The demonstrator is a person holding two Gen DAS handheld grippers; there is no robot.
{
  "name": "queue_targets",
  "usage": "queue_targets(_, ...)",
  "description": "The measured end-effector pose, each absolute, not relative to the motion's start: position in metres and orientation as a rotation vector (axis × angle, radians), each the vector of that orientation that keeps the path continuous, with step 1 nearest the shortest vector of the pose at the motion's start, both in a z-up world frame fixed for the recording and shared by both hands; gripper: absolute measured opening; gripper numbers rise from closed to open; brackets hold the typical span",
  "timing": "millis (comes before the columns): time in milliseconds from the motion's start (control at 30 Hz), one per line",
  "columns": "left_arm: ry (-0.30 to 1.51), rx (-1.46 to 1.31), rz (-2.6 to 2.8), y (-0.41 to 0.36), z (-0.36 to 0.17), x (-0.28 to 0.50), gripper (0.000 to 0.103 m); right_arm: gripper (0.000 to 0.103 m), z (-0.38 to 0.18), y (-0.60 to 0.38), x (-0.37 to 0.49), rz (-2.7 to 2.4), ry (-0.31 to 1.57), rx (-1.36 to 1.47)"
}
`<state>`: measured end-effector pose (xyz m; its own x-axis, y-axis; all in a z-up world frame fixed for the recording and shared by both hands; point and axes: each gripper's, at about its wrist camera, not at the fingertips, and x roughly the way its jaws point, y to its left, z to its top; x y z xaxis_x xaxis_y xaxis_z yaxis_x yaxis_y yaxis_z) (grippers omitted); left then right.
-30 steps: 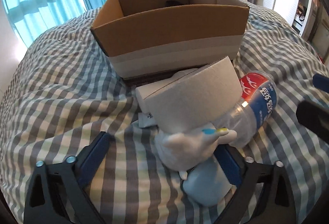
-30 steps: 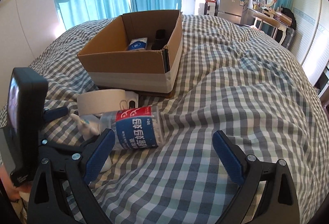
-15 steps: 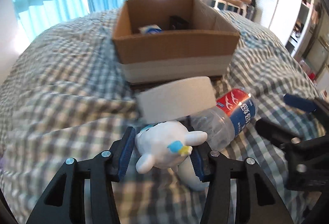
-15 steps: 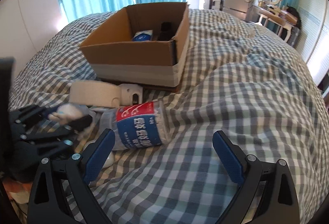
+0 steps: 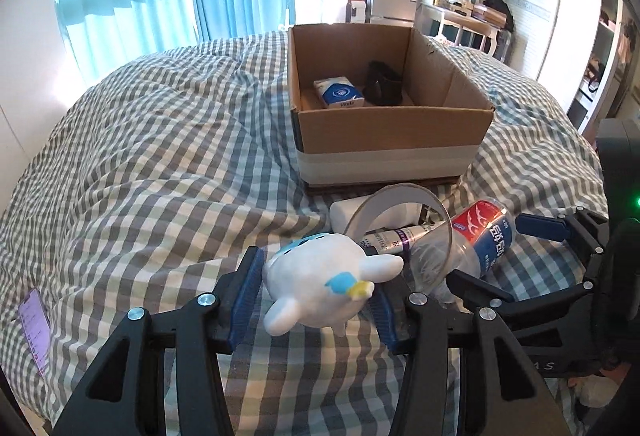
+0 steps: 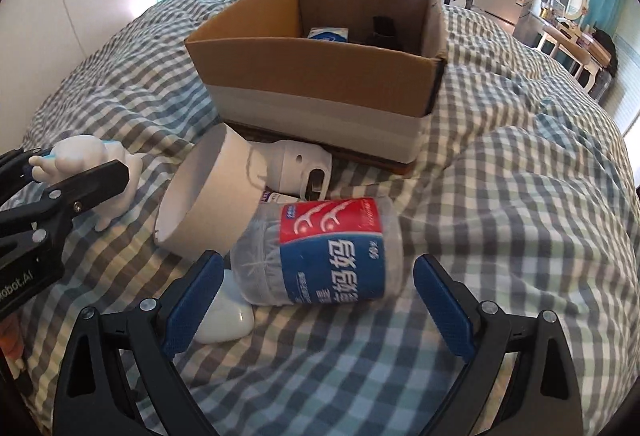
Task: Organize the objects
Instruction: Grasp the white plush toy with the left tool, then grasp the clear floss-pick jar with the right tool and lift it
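Note:
My left gripper (image 5: 316, 300) is shut on a white plush toy (image 5: 324, 284) with a blue and yellow mark, held above the checked bed. The toy also shows in the right wrist view (image 6: 86, 160). My right gripper (image 6: 316, 296) is open around a clear floss-pick jar (image 6: 324, 256) with a red and blue label, lying on its side; the jar shows in the left wrist view (image 5: 480, 240) too. A wide tape roll (image 6: 208, 200) leans on the jar. The open cardboard box (image 5: 392, 140) holds a blue tissue pack (image 5: 338, 94) and a black object (image 5: 382, 84).
A white plastic device (image 6: 300, 168) and a small tube (image 5: 392, 236) lie between the tape roll and the box. A white rounded object (image 6: 226, 320) lies by my right gripper's left finger. A phone (image 5: 36, 324) lies at the bed's left edge.
My left gripper closed on the plush toy and lifted it off the bed. My right gripper moved forward and left, so its fingers now straddle the jar.

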<state>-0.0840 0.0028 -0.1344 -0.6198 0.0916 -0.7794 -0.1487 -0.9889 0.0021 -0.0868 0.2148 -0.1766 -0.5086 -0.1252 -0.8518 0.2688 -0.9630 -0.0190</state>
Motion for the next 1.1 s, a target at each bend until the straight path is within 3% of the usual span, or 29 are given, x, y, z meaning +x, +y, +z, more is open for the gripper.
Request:
queue_targets(300,0.058,-1.339,2.688,-0.002,-0.146,-0.089,0.051,0.096,-0.197,0.193,-0.098,-2.520,0.391,1.477)
queue_targets(633,0.090,-1.332,2.677,0.003,-0.148,-0.087,0.051,0.089,-0.196,0.193,-0.093,-2.574,0.418,1.450)
queue_targets(1100,0.153,-1.281,2.680,0.014,-0.131,-0.070,0.051,0.089,-0.155,0.210,-0.058,-2.685,0.237,1.314)
